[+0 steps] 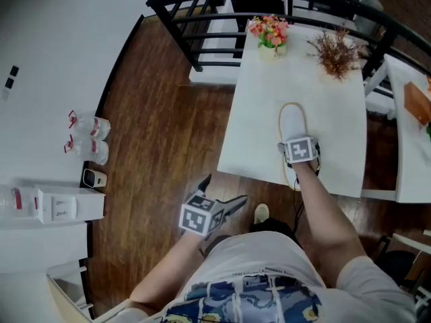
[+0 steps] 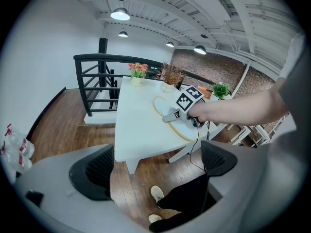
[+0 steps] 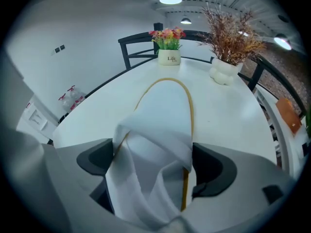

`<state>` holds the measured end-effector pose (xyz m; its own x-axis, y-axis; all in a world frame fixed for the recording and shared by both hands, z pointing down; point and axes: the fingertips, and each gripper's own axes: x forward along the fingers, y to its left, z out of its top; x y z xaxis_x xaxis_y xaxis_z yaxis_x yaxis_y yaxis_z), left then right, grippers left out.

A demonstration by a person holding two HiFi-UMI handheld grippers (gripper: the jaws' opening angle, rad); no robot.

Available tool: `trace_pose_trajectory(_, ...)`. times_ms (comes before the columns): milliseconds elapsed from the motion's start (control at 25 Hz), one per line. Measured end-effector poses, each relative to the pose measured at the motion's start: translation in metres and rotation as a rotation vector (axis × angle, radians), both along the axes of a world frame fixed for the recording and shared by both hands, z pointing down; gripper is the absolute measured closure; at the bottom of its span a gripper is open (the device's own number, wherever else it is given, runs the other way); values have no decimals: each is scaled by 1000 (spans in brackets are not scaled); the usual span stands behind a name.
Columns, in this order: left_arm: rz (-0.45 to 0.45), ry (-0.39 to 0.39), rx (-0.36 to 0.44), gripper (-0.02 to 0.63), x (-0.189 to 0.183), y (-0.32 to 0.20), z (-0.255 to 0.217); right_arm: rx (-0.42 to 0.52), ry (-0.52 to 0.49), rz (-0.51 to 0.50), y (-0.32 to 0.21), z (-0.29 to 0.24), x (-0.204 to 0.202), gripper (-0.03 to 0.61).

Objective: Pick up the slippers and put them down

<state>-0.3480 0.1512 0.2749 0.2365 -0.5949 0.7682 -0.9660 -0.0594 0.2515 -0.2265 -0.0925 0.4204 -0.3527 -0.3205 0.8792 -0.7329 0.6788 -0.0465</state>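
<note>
A white slipper [image 1: 291, 123] with a yellow edge lies flat on the white table [image 1: 259, 113], toe pointing to the far side. My right gripper [image 1: 295, 159] sits over its heel end, shut on the slipper's white upper band, which bunches up between the jaws. In the right gripper view the slipper [image 3: 165, 110] fills the gap of the right gripper [image 3: 153, 165]. My left gripper [image 1: 224, 189] hangs open over the wooden floor, in front of the table's near edge, with nothing in it. From the left gripper view the slipper [image 2: 163, 107] and right gripper [image 2: 175, 115] show on the table [image 2: 138, 130].
A pot of flowers [image 1: 269, 36] and a vase of dried stems [image 1: 335, 52] stand at the table's far side. Black railing [image 1: 202, 15] runs behind. Water bottles [image 1: 87, 136] sit on the floor at left. Another white table [image 1: 407, 147] is at right. The person's shoe [image 1: 261, 212] is below.
</note>
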Motion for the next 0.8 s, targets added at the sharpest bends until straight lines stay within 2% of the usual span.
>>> trace_pose_trajectory(80, 3, -3, -3, 55, 3, -2, 3, -23, -2, -3, 5, 4, 0, 54)
trace_pose_trajectory(280, 4, -1, -4, 55, 6, -3, 2, 14, -35, -15, -4, -4, 1, 107)
trace_pose_trajectory(520, 14, -4, 0, 55, 6, -1, -1, -9, -63, -10, 0, -6, 11, 123)
trace_pose_trajectory(640, 29, -1, 3, 55, 8, 1, -2, -32, -85, 9, 8, -10, 21, 132)
trace_pose_trajectory(800, 75, 1, 13, 55, 15, 1, -4, -12, -118, 44, 11, -28, 42, 152)
